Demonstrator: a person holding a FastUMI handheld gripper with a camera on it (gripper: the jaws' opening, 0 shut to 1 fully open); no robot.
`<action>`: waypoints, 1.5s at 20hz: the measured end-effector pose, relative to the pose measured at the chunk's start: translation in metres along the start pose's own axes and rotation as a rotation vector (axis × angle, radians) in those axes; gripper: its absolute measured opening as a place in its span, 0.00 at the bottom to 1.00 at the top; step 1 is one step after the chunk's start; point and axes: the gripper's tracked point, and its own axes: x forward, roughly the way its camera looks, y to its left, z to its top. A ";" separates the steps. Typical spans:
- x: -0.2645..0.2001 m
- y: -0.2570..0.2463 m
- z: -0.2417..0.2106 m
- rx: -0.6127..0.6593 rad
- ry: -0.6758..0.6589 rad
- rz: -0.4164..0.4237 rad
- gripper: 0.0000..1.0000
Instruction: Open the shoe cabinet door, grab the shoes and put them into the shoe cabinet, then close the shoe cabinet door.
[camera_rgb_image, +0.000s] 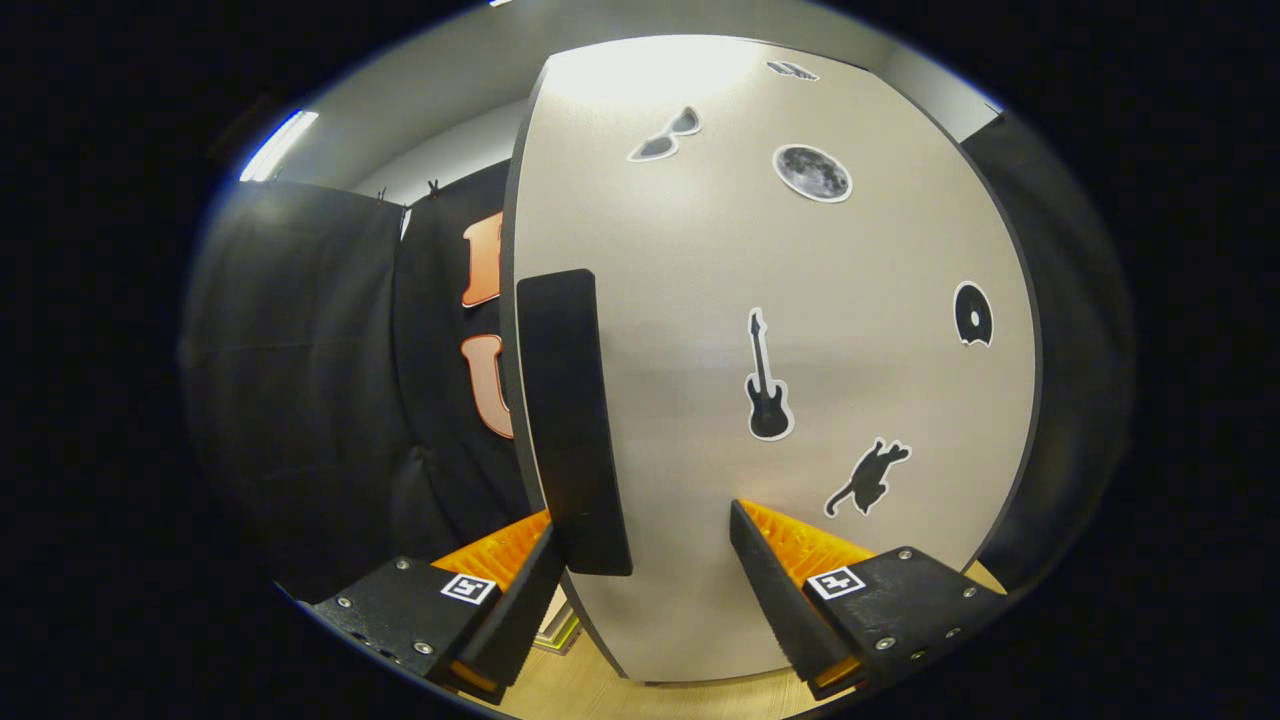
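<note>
Two fingers of hand-held gripper (640, 560) spread wide — door handle (572, 420) between them.

Handheld two-finger gripper (648, 575)
Black screwed mounts, each carrying a square black-and-white marker; ribbed wedge-shaped fingers (800, 545), spread apart.

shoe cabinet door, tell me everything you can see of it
The shoe cabinet door is a pale, matte panel with a dark edge, standing upright close ahead. A black vertical handle sits near its left edge. Black-and-white stickers dot it: sunglasses, moon, guitar, cat, disc. The hand-held gripper is open, its fingers either side of the handle's lower end, not yet pressing.
</note>
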 end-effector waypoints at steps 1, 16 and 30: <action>0.002 0.000 0.000 -0.001 0.000 -0.005 0.98; -0.042 -0.001 0.016 0.014 -0.004 -0.047 0.97; -0.215 -0.030 0.029 -0.040 0.032 -0.181 0.97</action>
